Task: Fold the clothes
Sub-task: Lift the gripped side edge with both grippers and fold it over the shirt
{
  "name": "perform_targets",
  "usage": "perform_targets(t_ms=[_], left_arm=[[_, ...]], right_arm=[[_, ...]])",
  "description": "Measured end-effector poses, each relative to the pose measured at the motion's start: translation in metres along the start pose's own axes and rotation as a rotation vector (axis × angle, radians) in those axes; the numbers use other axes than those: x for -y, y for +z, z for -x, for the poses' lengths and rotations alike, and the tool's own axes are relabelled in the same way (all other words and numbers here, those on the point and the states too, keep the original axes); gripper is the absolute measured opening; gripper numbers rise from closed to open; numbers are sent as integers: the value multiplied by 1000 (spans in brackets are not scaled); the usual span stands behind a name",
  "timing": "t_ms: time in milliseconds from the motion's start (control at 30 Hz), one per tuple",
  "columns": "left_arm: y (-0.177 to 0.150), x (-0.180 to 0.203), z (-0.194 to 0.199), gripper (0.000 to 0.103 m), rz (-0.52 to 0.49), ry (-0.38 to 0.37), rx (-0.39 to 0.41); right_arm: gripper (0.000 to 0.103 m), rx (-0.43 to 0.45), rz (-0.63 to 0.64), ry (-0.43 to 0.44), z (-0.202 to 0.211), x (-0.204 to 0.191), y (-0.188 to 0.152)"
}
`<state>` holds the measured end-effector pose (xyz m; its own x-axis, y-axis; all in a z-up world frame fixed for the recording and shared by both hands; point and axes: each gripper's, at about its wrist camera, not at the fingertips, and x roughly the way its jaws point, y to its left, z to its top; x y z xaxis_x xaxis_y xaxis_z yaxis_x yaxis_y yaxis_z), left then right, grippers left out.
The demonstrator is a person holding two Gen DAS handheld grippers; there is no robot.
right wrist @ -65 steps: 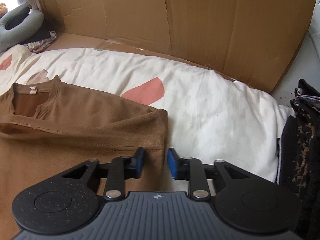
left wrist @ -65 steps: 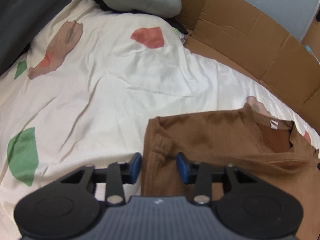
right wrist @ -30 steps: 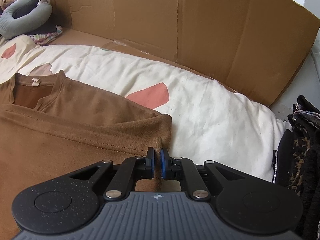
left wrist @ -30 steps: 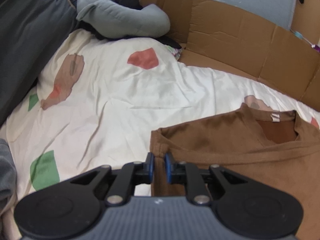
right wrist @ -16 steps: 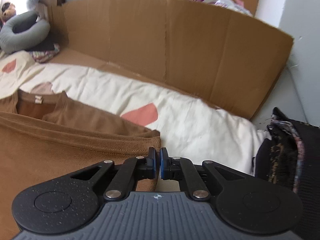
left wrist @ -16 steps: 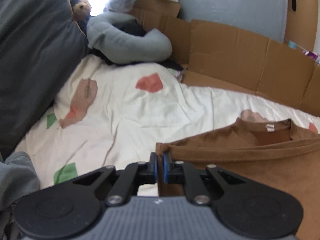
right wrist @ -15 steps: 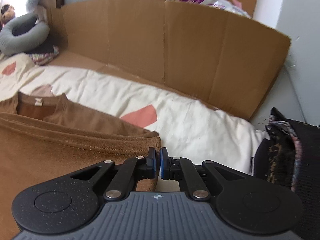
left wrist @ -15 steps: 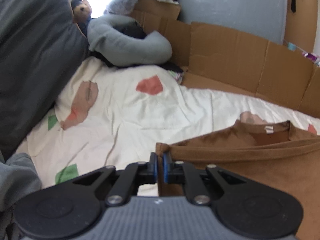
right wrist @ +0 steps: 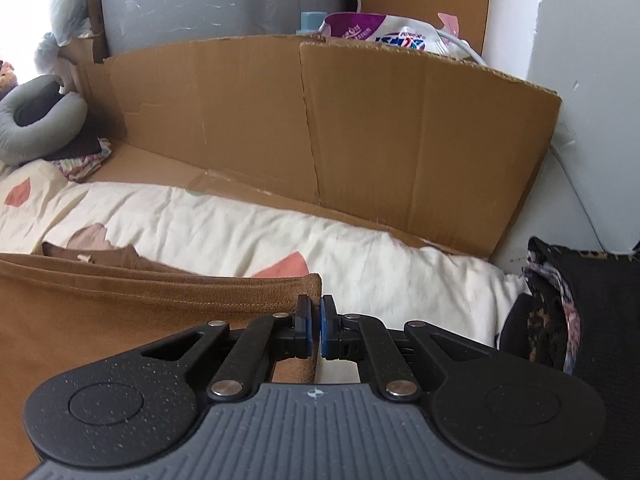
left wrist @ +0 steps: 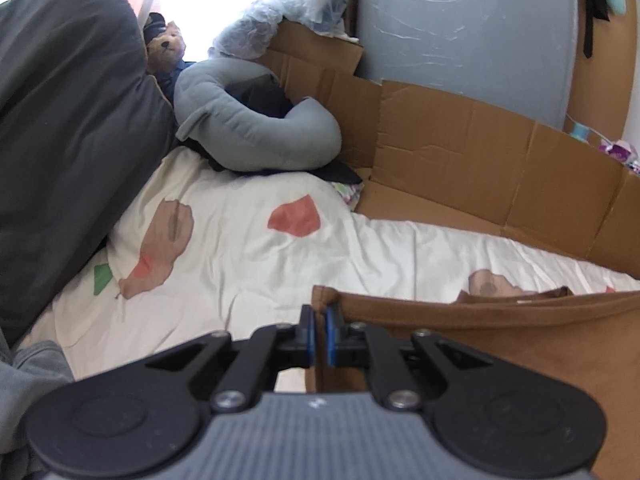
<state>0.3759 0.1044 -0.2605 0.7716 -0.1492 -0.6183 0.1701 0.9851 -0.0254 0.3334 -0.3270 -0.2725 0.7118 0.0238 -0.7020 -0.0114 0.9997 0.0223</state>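
Note:
A brown shirt (left wrist: 500, 332) lies on the white patterned bedsheet (left wrist: 248, 264). Its near edge is raised off the sheet and stretched between both grippers. My left gripper (left wrist: 319, 326) is shut on the shirt's left corner. In the right wrist view, my right gripper (right wrist: 315, 320) is shut on the right corner of the brown shirt (right wrist: 120, 304). The collar with its small label (right wrist: 85, 257) lies flat on the bedsheet (right wrist: 248, 232) behind the lifted edge.
A cardboard wall (right wrist: 320, 128) stands along the far side of the bed. A grey neck pillow (left wrist: 248, 124) and a teddy bear (left wrist: 164, 48) sit at the far left. A dark cushion (left wrist: 60, 128) rises on the left. Dark patterned clothes (right wrist: 560, 312) are piled at the right.
Both grippers closed on the shirt's near corners, then rose with them. The near edge came off the sheet and now hides most of the collar.

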Motion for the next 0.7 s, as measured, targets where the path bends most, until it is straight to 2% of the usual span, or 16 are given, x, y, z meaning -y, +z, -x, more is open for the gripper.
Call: perform_targets(t_ms=[267,467,700], left_arm=[[11,-9,-31,6,19,-2,-45],[14,-6,-57,6,-9,0,-80],[13,-13,-88,6,28,5,-151]], right_arm=[[2,-54,-10,12,-27,0,23],[2,-109,-32,-6,-56,-2,29],[2,-151,-40,-25,-81,-5,33]])
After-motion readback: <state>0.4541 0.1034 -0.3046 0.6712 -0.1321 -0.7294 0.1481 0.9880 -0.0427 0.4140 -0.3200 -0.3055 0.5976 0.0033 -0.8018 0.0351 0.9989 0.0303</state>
